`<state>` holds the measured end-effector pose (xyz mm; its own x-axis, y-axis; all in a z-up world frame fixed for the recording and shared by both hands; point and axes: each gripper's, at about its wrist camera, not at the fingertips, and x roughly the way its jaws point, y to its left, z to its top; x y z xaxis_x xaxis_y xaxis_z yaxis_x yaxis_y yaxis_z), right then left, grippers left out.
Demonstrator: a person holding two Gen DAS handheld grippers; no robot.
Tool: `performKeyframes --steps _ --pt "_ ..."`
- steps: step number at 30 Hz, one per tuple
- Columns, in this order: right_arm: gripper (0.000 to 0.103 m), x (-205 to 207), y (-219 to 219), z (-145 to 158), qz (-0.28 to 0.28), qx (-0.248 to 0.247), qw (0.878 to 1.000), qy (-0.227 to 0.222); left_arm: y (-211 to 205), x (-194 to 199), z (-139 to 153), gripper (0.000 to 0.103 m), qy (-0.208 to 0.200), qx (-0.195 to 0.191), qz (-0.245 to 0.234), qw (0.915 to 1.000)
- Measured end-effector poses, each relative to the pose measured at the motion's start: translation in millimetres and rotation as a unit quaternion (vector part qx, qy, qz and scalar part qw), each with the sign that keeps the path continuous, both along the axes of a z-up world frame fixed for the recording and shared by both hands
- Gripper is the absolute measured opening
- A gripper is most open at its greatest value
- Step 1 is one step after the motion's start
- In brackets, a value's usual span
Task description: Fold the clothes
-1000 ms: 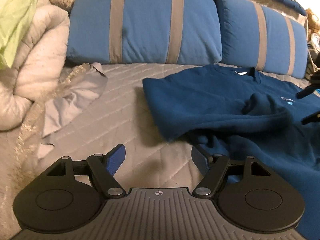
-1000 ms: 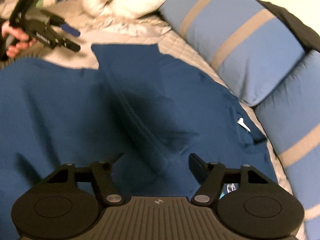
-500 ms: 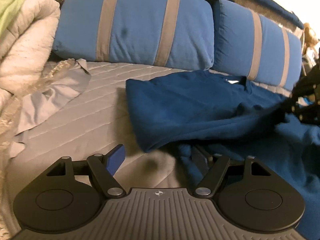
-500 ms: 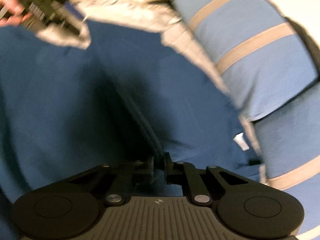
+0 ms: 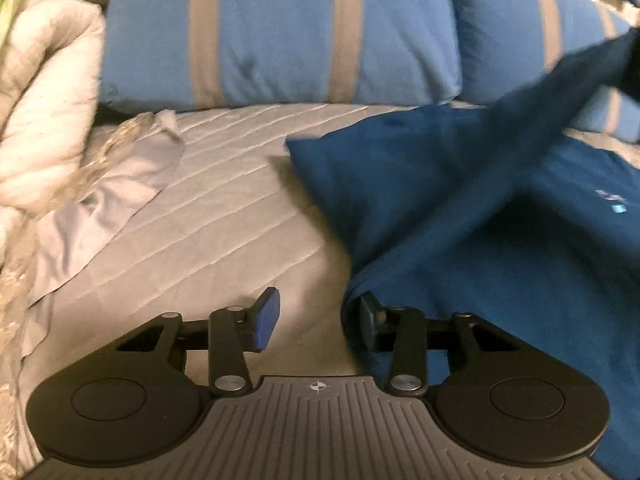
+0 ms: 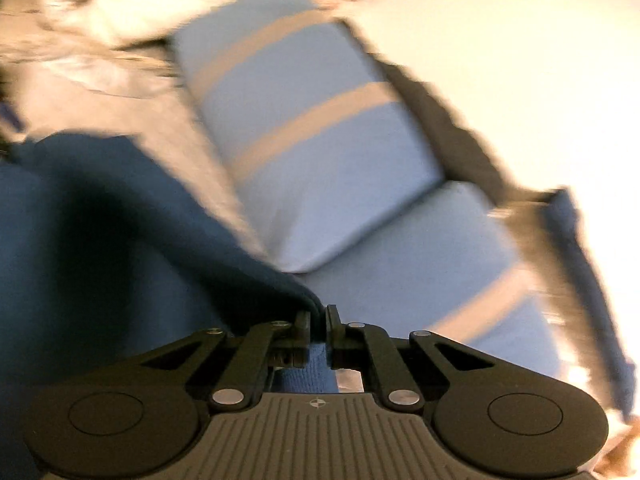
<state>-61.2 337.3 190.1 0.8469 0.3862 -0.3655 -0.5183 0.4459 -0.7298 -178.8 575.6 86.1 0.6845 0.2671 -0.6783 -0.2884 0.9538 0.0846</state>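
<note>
Quilted bed (image 5: pixel 224 216) backing; navy shirt (image 5: pixel 460 184) is being pinched by right gripper (image 6: pixel 318 320), hem being neared by closing, ungripped left gripper (image 5: pixel 316 320); even tension is being advised.

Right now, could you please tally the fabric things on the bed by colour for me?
Dark blue: 1, the shirt, a fold of it pinched in the right gripper
Light blue with tan stripes: 2, the pillows
Grey: 1, the small cloth
Cream: 1, the bunched blanket
Total: 5
</note>
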Motion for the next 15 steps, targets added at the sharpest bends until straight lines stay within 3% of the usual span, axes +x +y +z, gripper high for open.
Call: performKeyframes --steps 3,6,8,9,10,15 --pt "0.01 -19.3 -27.8 6.5 -0.001 -0.024 1.0 -0.004 -16.8 -2.5 3.7 0.041 0.001 0.045 -0.022 0.9988" --pt "0.014 -37.4 -47.0 -23.2 0.015 -0.088 0.994 0.068 -24.8 2.2 -2.2 0.042 0.027 0.074 -0.035 0.9963" --pt "0.026 -45.2 -59.9 -50.7 0.021 -0.117 0.985 0.121 -22.2 -0.2 -3.3 0.048 0.033 0.062 -0.036 0.9969" --pt "0.038 -47.4 -68.1 -61.9 0.017 -0.122 0.984 0.132 -19.8 -1.4 -1.9 0.05 0.035 0.056 -0.034 0.9973" --pt "0.043 -47.8 -76.4 -70.1 0.009 -0.122 0.983 0.138 -18.4 -3.3 0.7 0.053 0.037 0.051 -0.029 0.9976" --pt "0.052 -41.5 -109.8 -69.3 -0.019 -0.063 0.977 0.201 -14.3 -28.5 24.7 0.062 0.007 0.018 -0.025 0.9995"
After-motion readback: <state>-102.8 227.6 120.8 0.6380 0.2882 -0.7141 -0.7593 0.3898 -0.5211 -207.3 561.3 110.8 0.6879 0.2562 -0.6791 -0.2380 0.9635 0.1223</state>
